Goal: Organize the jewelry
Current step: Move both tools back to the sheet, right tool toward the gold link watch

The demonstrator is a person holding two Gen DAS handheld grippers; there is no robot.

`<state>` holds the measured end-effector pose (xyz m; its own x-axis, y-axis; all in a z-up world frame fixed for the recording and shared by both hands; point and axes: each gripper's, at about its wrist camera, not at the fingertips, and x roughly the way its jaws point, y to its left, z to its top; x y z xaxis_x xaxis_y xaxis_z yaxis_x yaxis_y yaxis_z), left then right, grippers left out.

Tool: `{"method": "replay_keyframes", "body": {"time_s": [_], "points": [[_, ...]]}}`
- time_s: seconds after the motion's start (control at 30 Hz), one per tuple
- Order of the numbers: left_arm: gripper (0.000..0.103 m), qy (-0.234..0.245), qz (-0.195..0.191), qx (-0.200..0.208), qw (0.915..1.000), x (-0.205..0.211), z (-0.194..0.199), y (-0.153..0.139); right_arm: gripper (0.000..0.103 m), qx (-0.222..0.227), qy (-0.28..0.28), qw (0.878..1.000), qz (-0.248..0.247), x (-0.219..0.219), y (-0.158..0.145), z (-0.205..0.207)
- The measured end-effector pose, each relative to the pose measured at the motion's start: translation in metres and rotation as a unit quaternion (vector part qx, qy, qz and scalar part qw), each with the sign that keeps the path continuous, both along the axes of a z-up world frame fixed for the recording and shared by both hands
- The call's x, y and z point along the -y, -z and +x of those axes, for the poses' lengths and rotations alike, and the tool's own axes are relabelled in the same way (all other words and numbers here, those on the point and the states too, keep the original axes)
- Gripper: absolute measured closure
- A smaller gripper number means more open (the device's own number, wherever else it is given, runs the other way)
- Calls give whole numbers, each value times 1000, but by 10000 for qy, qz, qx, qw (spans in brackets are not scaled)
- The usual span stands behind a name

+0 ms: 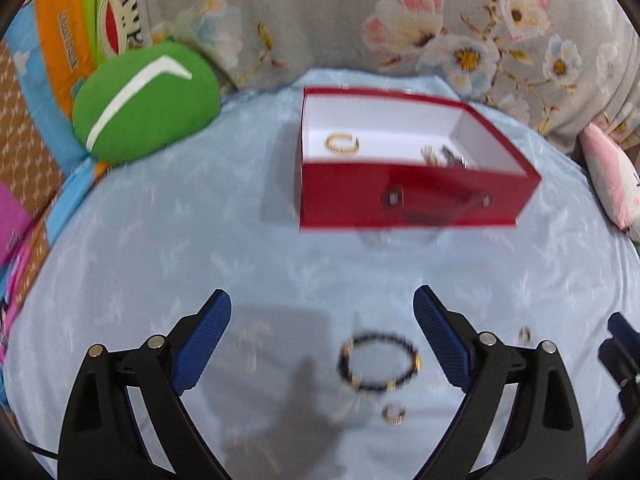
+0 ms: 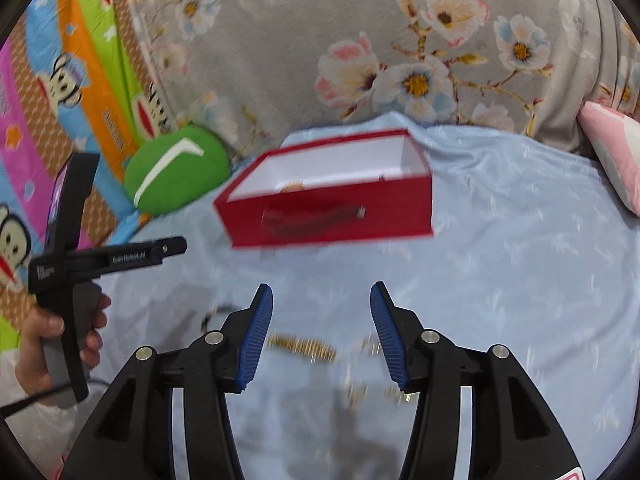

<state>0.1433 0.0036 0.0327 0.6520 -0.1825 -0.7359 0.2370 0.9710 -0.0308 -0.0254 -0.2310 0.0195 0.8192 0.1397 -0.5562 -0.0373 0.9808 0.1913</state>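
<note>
While both hand-held grippers hang empty over the bed, loose jewelry waits below them and the red box [image 1: 408, 196] waits ahead.

Because the left hand-held gripper [image 1: 322, 320] has its jaws spread wide with nothing between the pads, it looks set to come down on the black beaded bracelet [image 1: 378, 364] lying just below and ahead of it, a small ring [image 1: 394, 414] close beside that. The right hand-held gripper [image 2: 322, 320] stands partly apart, also holding nothing, above a blurred gold chain [image 2: 302, 349] and scattered gold bits on the blue bedspread [image 2: 520, 260]. The box sits open-topped beyond both, well apart, already holding a gold bangle [image 1: 342, 145] and some darker pieces, so it probably serves as the collecting place.
</note>
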Motion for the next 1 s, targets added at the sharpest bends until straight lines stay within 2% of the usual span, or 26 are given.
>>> {"method": "replay_keyframes", "body": {"time_s": [0.13, 0.2, 0.27, 0.4, 0.6, 0.83, 0.93, 1.0], "points": [[13, -11, -138, -474, 9988, -9, -21, 29, 53, -334, -193, 9992, 100, -18, 29, -2], [13, -65, -98, -558, 9984, -12, -28, 38, 53, -461, -245, 9986, 37, -25, 37, 7], [13, -131, 24, -588, 9982, -15, -33, 44, 53, -546, -219, 9983, -35, -28, 43, 17], [13, -165, -8, -680, 9975, -26, -40, 49, 53, -738, -181, 9971, -103, -29, 51, 42], [13, -182, 102, -711, 9973, -30, -40, 59, 53, -1085, -196, 9928, -466, -37, 66, 79], [13, -24, 28, -756, 9971, -27, -35, 62, 52, -1317, -381, 9872, -817, -39, 75, 92], [13, 4, 20, -751, 9972, -25, -34, 62, 60, -1342, -374, 9857, -946, -39, 75, 90], [13, 45, 1, -757, 9971, -23, -33, 62, 77, -1362, -325, 9864, -867, -36, 74, 85]]}}
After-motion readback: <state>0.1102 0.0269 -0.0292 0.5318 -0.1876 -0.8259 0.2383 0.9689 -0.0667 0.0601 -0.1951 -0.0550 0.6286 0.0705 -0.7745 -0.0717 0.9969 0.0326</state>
